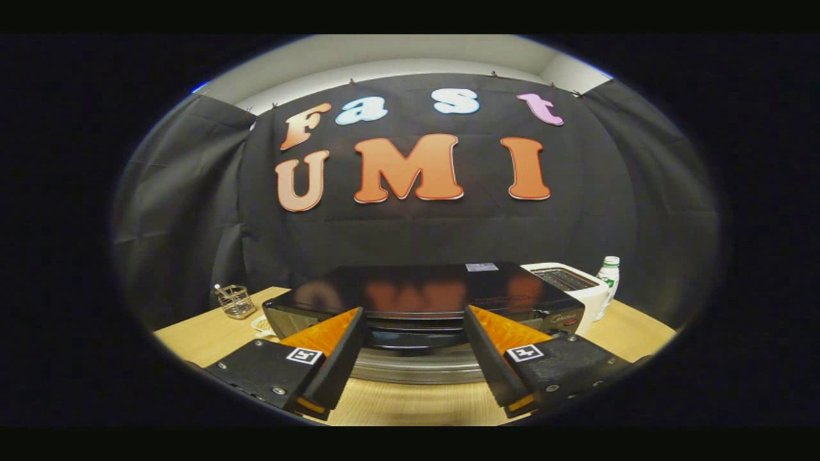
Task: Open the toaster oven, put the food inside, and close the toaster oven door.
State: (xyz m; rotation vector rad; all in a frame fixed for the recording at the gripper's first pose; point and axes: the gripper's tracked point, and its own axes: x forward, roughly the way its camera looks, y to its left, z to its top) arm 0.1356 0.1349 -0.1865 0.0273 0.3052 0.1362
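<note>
Gripper view: gripper [413, 333] fingers spread wide before the toaster oven [423, 301], its label unreadable. Wire basket [236, 301] holds something unclear; a bottle [608, 282] stands beyond.

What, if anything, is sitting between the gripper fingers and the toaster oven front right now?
Nothing visible. The gripper is open, its fingers spread just short of the toaster oven, with bare wooden table between them. The wire basket and bottle stand off to the sides.

The toaster oven [423, 301] is glossy black with a silvery band along its lower front, on a pale wood-grain worktop [410, 403]. The claw [413, 320] has black fingers with ridged orange backs and black-and-white square markers. A white toaster [570, 285] and a white, green-labelled bottle [608, 282] stand beside it.
</note>
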